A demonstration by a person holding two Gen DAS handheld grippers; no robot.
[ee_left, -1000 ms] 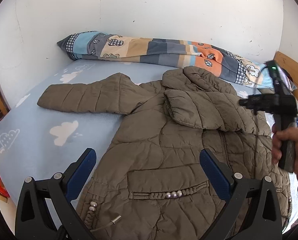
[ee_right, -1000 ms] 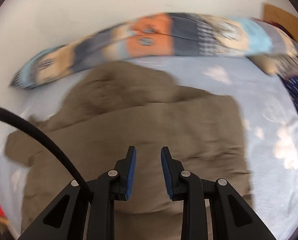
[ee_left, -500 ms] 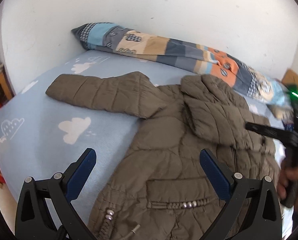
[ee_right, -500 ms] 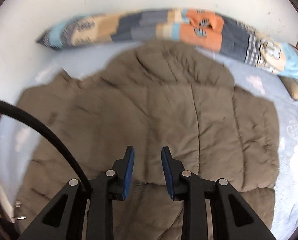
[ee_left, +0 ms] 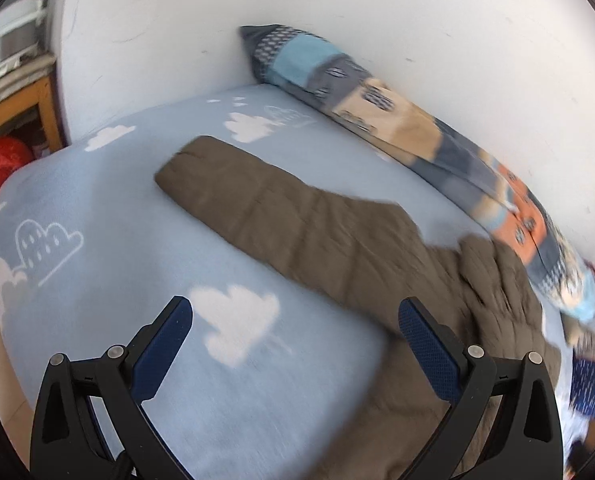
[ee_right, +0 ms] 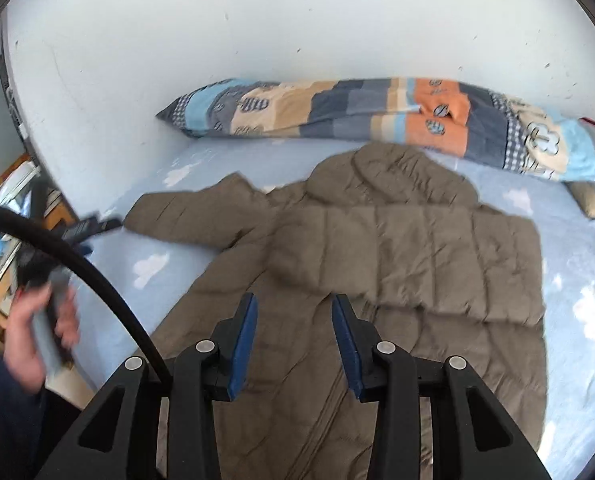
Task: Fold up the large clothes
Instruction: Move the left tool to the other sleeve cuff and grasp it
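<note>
From my seat I see one quilted brown jacket (ee_right: 397, 256) spread on the bed (ee_right: 577, 380), its puffy fabric stitched into soft rectangular panels and creased where one side is folded over the body; one sleeve (ee_left: 281, 216) lies stretched out flat to the left, a long tapering strip with a blunt cuff; the hood is a rounded hump at the far end, just short of the patchwork bedding. The bed sheet is a pale blue, fleecy-looking cover printed with white clouds; I count one long rolled quilt (ee_right: 377, 116) along the white wall, made of orange, tan, grey and light blue blocks. My left gripper (ee_left: 295, 346) stands wide, its two blue textured pads well apart over the sheet and the jacket's edge, with nothing between them; my right gripper (ee_right: 293, 336) is narrower and its jaws are opening, hanging above the jacket's front with only air between the two blue pads. In the right wrist view a hand (ee_right: 37, 332) grips the left tool's handle at the left edge, blurred; one black cable (ee_right: 97, 280) curves across that side.
</note>
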